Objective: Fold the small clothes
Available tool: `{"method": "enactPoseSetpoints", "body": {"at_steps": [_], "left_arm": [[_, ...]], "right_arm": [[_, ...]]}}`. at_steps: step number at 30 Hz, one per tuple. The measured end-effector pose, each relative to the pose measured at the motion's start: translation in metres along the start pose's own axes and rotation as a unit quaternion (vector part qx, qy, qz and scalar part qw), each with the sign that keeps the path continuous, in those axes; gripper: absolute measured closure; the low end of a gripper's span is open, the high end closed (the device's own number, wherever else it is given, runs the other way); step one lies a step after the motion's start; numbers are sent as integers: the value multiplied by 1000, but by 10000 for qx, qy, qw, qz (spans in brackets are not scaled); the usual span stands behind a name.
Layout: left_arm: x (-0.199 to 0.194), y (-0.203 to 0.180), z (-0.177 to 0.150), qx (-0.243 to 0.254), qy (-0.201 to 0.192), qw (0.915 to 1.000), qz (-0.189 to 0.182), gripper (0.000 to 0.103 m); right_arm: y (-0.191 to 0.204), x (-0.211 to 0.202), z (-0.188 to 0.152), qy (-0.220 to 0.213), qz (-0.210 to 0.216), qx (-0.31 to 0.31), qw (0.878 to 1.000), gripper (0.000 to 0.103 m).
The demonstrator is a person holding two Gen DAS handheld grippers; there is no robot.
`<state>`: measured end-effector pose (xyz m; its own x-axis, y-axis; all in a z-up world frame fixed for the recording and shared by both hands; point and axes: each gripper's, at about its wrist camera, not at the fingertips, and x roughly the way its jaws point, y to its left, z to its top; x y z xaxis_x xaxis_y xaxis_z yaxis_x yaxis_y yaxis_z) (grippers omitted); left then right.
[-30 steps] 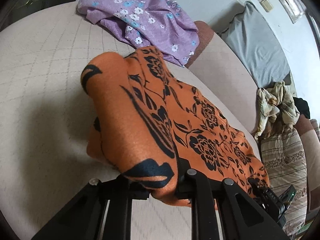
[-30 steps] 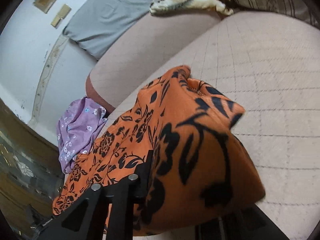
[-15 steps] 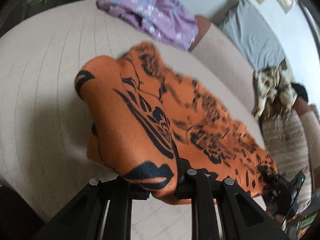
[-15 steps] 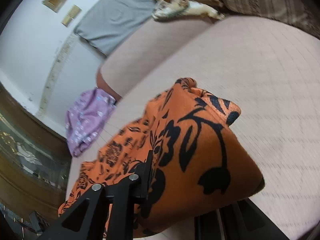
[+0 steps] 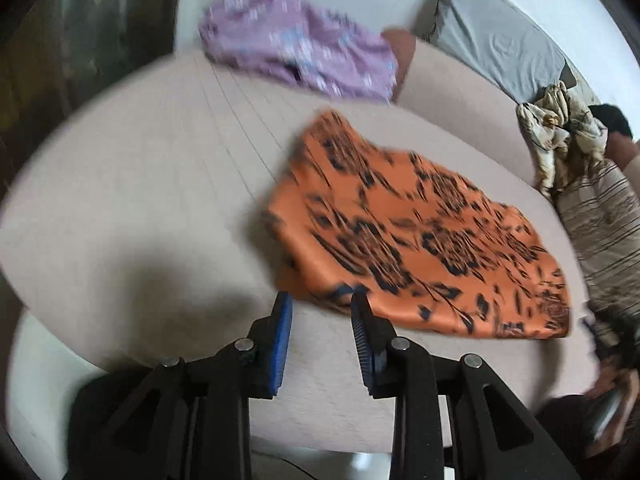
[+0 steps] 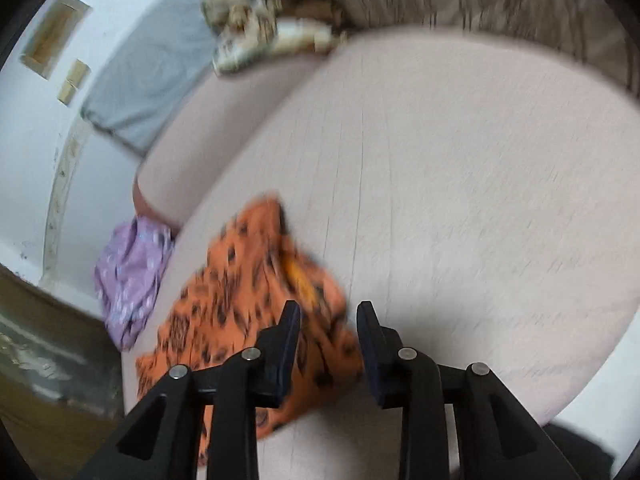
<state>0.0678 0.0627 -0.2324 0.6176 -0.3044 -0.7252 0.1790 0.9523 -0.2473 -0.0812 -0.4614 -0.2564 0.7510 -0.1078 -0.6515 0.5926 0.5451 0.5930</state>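
Lying flat on the pale quilted sofa seat point(image 5: 140, 184), the orange black-flowered cloth point(image 5: 420, 240) is being shown doubled over, its near edge just in front of both grippers. The left gripper point(image 5: 322, 304) is being held with its fingers point(image 5: 282, 320) apart and nothing pressed between them; the cloth's near corner is only just beyond the tips. The right gripper point(image 6: 328, 312) is likewise being held with its fingers parted over the cloth's other near corner point(image 6: 312, 320), with no pinch visible. Both sets of jaws have just been opening, and the fabric is being left free.

The cloth is being judged as light, thin and limp, with no stiffness of its own: it is sagging into the seat and would be likely to droop and slide if taken by one point alone. A hold at two corners of the same edge, one per gripper, is being suggested for any further fold, with both layers caught together so the fold is not being undone.

A crumpled purple flowered garment point(image 5: 296, 52) is lying well apart at the seat's far end.

No brand, label or legible writing is being made out; both views are blurred.
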Motion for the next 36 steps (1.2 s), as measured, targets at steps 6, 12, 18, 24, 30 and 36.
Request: {"method": "enactPoseSetpoints", "body": {"at_steps": [6, 12, 18, 24, 30, 36], "left_arm": [[-14, -31, 30, 556, -617, 9960, 332, 40], [42, -58, 46, 634, -219, 9959, 608, 36], [109, -49, 25, 404, 609, 9923, 996, 32], [84, -60, 31, 449, 437, 9939, 910, 32], [75, -59, 21, 469, 223, 9921, 1144, 27], [97, -20, 11, -337, 766, 9924, 905, 11]], "right_arm": [[52, 11, 4, -45, 504, -922, 9945, 70], [89, 81, 5, 553, 552, -1429, 9866, 70], [64, 129, 14, 1088, 307, -874, 9897, 72], [85, 100, 9, 861, 650, -1299, 9856, 70], [124, 80, -35, 1236, 1430, -2200, 9570, 70], [142, 120, -93, 2103, 933, -2808, 9318, 69]]}}
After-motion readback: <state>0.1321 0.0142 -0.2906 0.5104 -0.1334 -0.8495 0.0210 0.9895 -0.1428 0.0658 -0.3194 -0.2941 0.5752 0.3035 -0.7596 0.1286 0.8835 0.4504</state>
